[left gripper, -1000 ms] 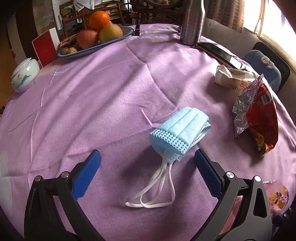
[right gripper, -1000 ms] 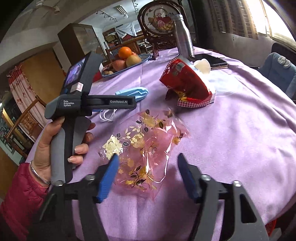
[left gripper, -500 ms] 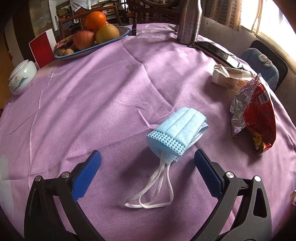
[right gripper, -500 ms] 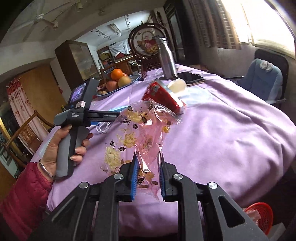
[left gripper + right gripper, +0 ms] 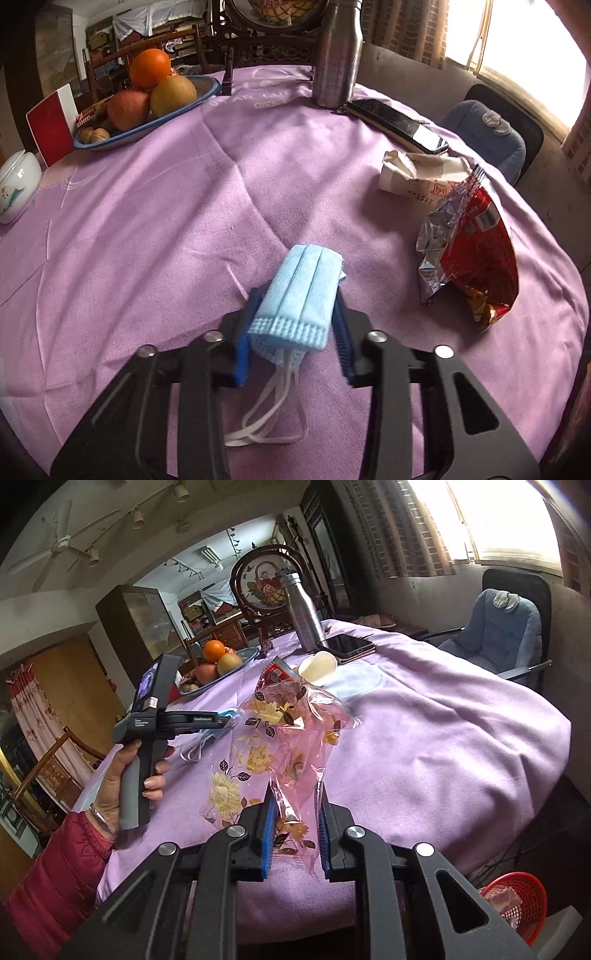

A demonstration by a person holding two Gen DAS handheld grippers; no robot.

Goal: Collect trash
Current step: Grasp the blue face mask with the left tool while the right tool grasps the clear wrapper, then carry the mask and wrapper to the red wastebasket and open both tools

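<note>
Left gripper (image 5: 295, 325) jaws just closed on blue mask (image 5: 301, 291), right gripper (image 5: 293, 830) lifted clear — jaws pinching floral wrapper (image 5: 277, 746) near table edge.

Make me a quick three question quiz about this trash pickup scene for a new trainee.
1. True or false: the left gripper is shut on the blue face mask.
2. What does the right gripper hold? A: red snack bag, B: pink flowered plastic wrapper, C: steel bottle.
3. Which trash items lie on the purple tablecloth in no grip?

Key:
1. True.
2. B, the pink flowered plastic wrapper.
3. The red snack bag and the crumpled paper carton.
</note>
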